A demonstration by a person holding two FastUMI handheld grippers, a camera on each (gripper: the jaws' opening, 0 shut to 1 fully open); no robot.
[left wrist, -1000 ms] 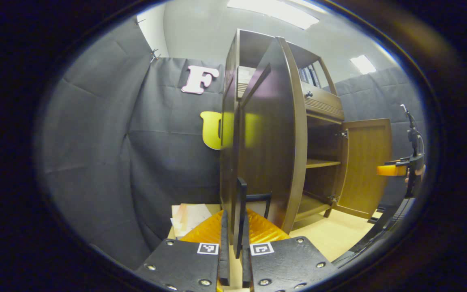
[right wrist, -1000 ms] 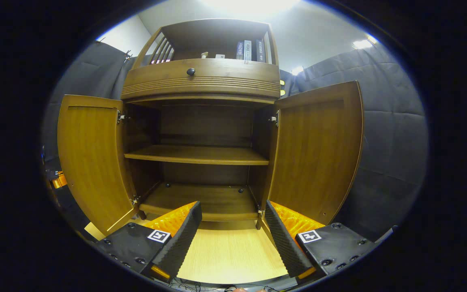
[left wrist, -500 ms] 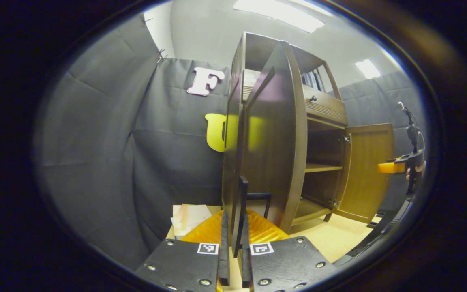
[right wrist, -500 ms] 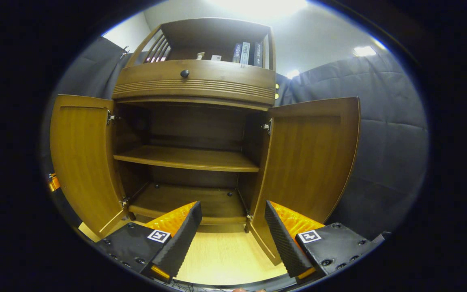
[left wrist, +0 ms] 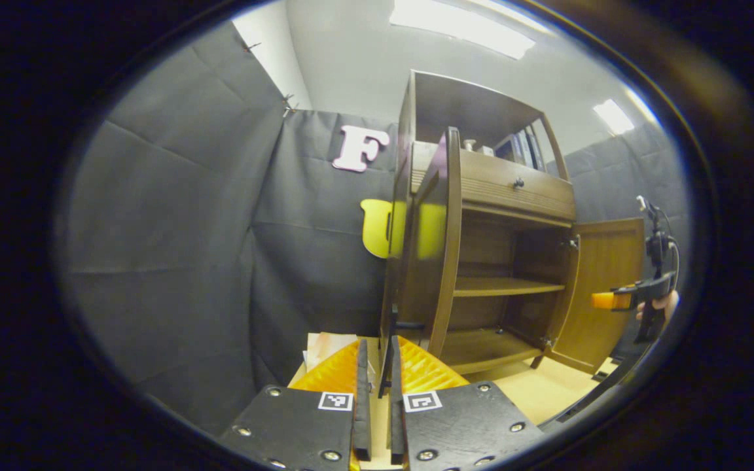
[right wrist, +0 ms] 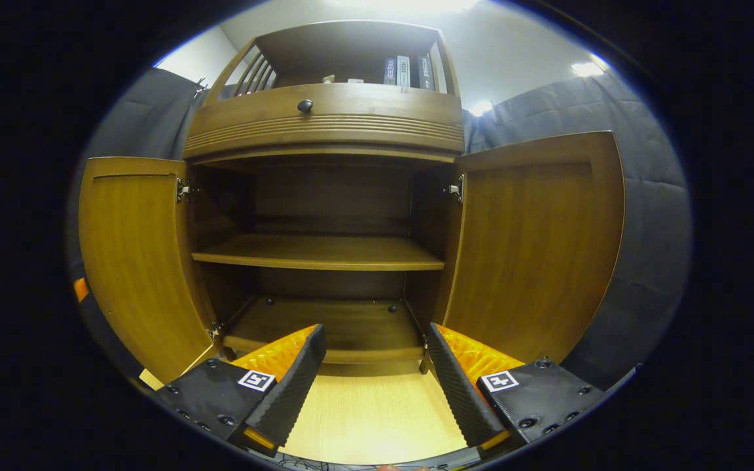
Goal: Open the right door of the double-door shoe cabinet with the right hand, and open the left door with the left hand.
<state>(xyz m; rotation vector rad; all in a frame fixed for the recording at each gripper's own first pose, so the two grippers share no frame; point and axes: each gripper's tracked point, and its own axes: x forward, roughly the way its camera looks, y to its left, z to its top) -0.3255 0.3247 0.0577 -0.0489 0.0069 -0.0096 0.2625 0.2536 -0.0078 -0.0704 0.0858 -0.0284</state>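
Note:
The brown shoe cabinet [right wrist: 324, 127] stands in front of me with both lower doors swung open. In the right gripper view its left door [right wrist: 135, 261] and right door [right wrist: 537, 245] flank the bare inner shelf [right wrist: 318, 252]. My right gripper [right wrist: 374, 333] is open, low before the cabinet's base, touching nothing. In the left gripper view the left door [left wrist: 439, 261] shows nearly edge-on. Its black handle [left wrist: 385, 376] runs between the fingers of my left gripper [left wrist: 378, 353], which is shut on it. Farther right, the right gripper [left wrist: 607, 300] and a hand [left wrist: 664, 305] show beside the right door [left wrist: 606, 288].
A drawer with a round knob [right wrist: 305, 105] sits above the doors, and books [right wrist: 403, 69] stand on the top shelf. Papers [left wrist: 326, 343] lie on the light wooden floor [right wrist: 370, 418] to the left of the cabinet. Dark cloth walls close in both sides.
The left door has swung wider with the left gripper on its handle, so more of the cabinet's inside shows. The right gripper stays open and has shifted only slightly.

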